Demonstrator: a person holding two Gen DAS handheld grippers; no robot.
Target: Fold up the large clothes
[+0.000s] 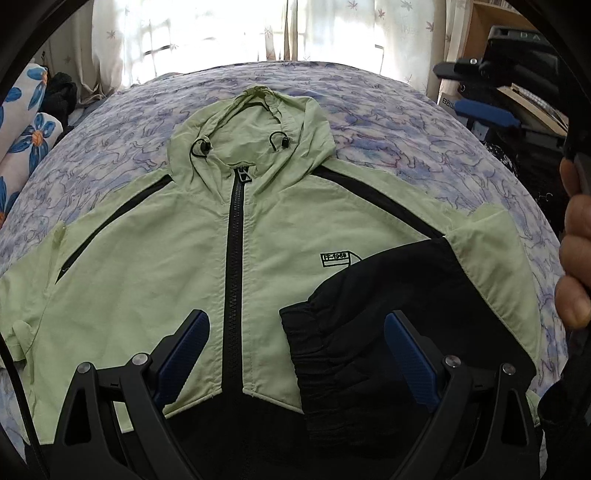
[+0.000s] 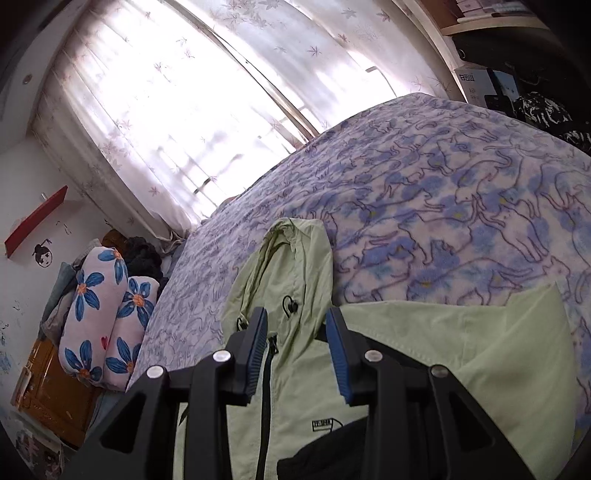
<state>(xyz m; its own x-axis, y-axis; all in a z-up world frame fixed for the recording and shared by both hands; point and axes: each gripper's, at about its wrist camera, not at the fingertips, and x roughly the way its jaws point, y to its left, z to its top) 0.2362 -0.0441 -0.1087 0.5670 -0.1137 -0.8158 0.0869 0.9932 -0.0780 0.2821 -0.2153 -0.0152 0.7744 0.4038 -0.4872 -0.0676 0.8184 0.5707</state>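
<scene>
Both grippers hung empty over the jacket (image 1: 155,258) on the bed (image 1: 388,122).

Our left gripper (image 1: 295,354) stood wide open above the hem, straddling the zip (image 1: 236,266); our right gripper (image 2: 297,350) was partly open with nothing between its pads, aimed toward the hood (image 2: 291,258). We judged the black cuff (image 1: 317,354), folded across the chest, could slide back off if a pad snagged the thin cloth. Face up, the jacket ran lengthwise from the hem near us to the hood pointing at the curtain (image 1: 207,26).
</scene>
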